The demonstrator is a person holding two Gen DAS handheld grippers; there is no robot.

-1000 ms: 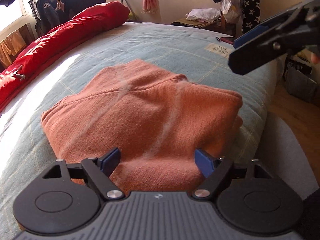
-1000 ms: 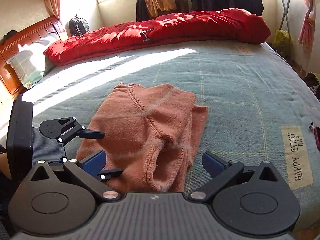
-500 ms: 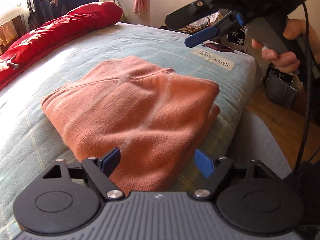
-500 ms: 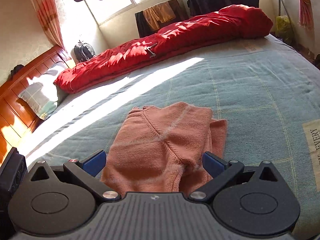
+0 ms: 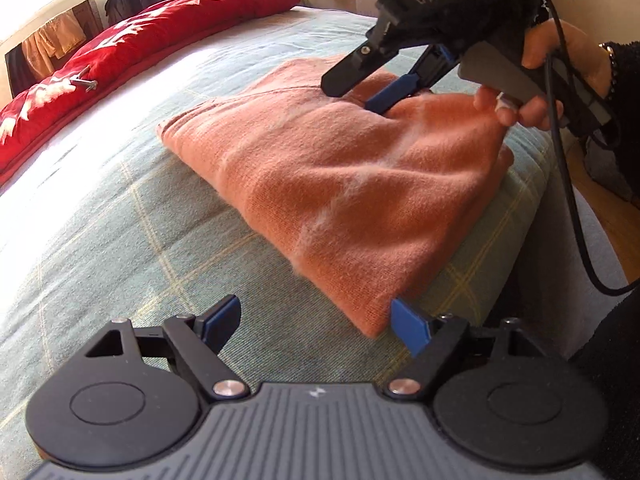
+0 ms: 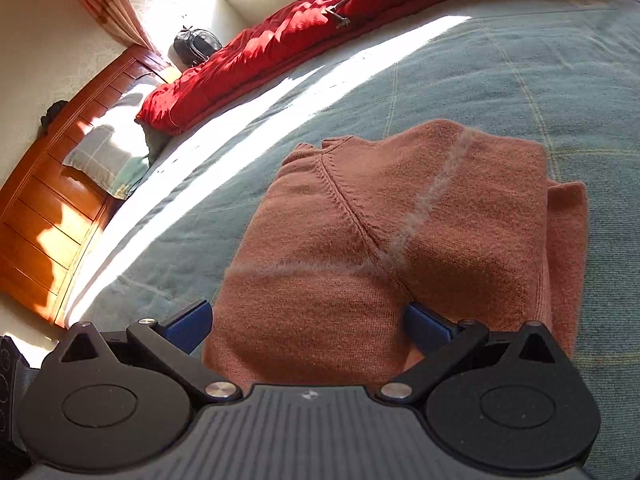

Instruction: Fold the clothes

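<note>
A folded orange knit sweater (image 5: 352,168) lies on the grey-green checked bedspread (image 5: 120,240), close to the bed's edge. My left gripper (image 5: 316,320) is open and low over the bedspread, its right finger beside the sweater's near corner, nothing between its fingers. A hand (image 5: 556,56) holds my right gripper (image 5: 354,94), which comes down from the upper right onto the sweater's far top. In the right wrist view the sweater (image 6: 400,220) fills the middle, and my right gripper (image 6: 308,320) is open with its fingers straddling the fabric's near end.
A red quilt (image 5: 132,52) runs along the far side of the bed. A pillow (image 6: 108,152) and a wooden headboard (image 6: 52,200) are at the left. The bed's edge (image 5: 532,200) drops to a wooden floor (image 5: 616,216) on the right. Clothes hang near the window (image 5: 52,36).
The right gripper has come down from above the bed onto the sweater's top. The left gripper has drawn back and leftward, from over the sweater to its near corner.
</note>
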